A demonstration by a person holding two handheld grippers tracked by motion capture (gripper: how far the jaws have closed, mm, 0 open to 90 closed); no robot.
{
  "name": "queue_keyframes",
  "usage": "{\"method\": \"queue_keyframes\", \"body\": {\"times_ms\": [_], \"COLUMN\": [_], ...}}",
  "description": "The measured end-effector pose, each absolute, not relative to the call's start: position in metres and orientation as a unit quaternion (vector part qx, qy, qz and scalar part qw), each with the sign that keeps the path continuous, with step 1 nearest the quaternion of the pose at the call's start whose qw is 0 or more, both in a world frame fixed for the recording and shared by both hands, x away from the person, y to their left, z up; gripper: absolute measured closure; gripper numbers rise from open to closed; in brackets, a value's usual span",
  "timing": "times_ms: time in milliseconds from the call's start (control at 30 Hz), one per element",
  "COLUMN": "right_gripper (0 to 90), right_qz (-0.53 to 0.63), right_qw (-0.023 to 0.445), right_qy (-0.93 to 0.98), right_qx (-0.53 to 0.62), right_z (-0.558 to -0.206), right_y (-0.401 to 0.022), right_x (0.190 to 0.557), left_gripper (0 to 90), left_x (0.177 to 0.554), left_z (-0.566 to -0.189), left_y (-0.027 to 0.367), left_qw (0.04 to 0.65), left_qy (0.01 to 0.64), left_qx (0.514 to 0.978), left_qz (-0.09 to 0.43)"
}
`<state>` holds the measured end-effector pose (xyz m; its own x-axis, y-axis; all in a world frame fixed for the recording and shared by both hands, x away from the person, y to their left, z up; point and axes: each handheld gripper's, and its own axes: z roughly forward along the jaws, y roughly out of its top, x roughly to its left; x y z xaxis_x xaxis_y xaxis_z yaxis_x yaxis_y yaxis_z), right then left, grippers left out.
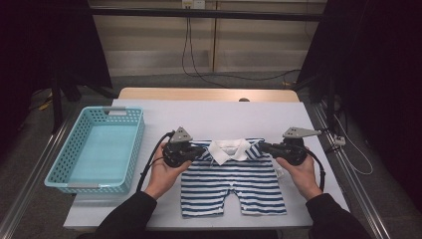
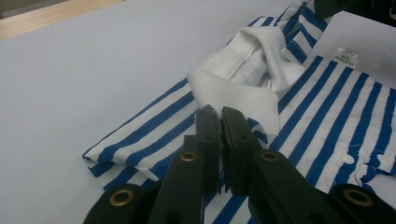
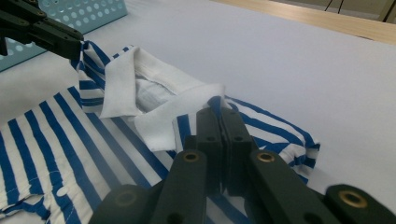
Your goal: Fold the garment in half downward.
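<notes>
A blue-and-white striped baby romper (image 1: 234,179) with a white collar (image 1: 230,148) lies flat on the white table (image 1: 199,117), legs toward me. My left gripper (image 1: 201,149) is shut on the romper's left shoulder; in the left gripper view its jaws (image 2: 218,114) meet just below the collar (image 2: 233,88). My right gripper (image 1: 263,147) is shut on the right shoulder, its jaws (image 3: 217,114) pressed together over the striped cloth (image 3: 56,140). In the right gripper view the left gripper (image 3: 70,39) pinches the far shoulder's edge, which stands slightly raised.
A light blue perforated basket (image 1: 137,144) stands on the table's left side, a hand's width from the left gripper. Bare white tabletop stretches behind the romper up to a wooden strip (image 1: 209,93). Cables trail from both grippers toward me.
</notes>
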<state>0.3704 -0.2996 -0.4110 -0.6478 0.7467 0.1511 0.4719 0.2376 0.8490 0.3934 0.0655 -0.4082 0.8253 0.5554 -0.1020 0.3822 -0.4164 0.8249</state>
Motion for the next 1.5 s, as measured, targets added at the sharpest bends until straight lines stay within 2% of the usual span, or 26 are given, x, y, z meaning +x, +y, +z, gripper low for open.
{"method": "queue_keyframes", "body": {"times_ms": [1500], "right_gripper": [88.6], "right_qz": [0.466], "right_qw": [0.112], "right_qy": [0.792], "right_qx": [0.378], "right_z": [-0.415], "right_y": [-0.301], "right_x": [0.311], "left_gripper": [86.3], "left_x": [0.342], "left_z": [-0.409], "left_y": [0.075], "left_qw": [0.454], "left_qy": [0.251], "left_qx": [0.854], "left_qz": [0.049]}}
